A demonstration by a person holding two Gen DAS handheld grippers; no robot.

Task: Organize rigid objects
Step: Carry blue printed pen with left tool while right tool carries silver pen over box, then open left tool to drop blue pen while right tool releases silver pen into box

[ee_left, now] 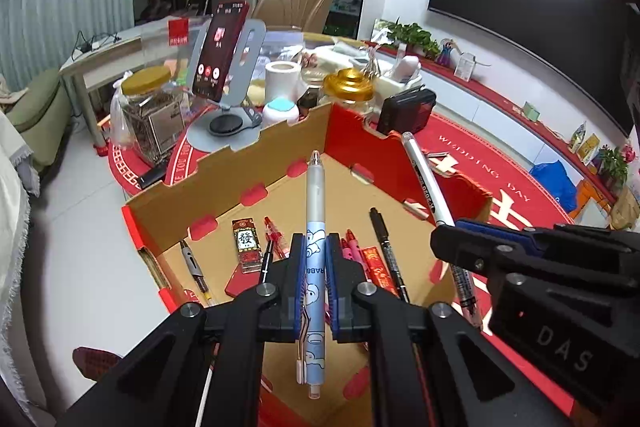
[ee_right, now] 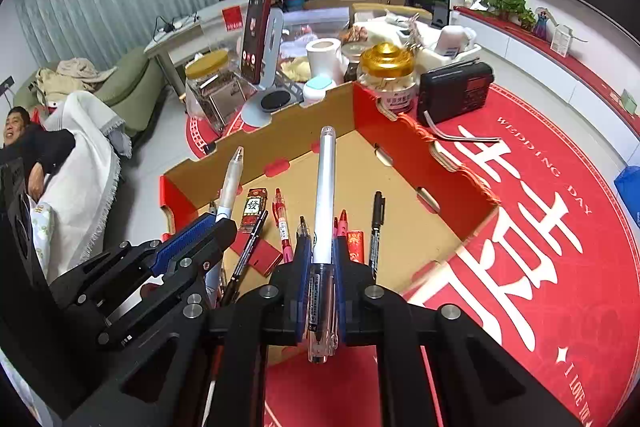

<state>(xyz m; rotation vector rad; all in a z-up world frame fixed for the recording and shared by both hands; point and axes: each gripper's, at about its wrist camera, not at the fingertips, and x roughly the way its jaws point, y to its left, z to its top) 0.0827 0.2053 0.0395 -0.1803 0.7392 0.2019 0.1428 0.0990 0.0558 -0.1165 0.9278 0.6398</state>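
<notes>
My left gripper (ee_left: 313, 259) is shut on a light blue cartoon pen (ee_left: 314, 223) that points forward over the open cardboard box (ee_left: 240, 155). My right gripper (ee_right: 322, 251) is shut on a white capped pen (ee_right: 325, 195), also held above the box (ee_right: 404, 123). Each gripper shows in the other's view, the right one (ee_left: 452, 231) with its white pen (ee_left: 424, 179), the left one (ee_right: 216, 227) with its blue pen (ee_right: 231, 183). Several pens (ee_left: 387, 247) and a mahjong-tile lighter (ee_left: 245, 243) lie on the box floor.
Behind the box stand a phone on a grey stand (ee_left: 218, 51), a yellow-lidded jar (ee_left: 148, 107), a gold-lidded jar (ee_left: 348, 87), a paper roll (ee_left: 282, 77) and a black radio (ee_right: 454, 91). A red round tablecloth (ee_right: 540, 227) covers the table. A person (ee_right: 16, 131) sits at far left.
</notes>
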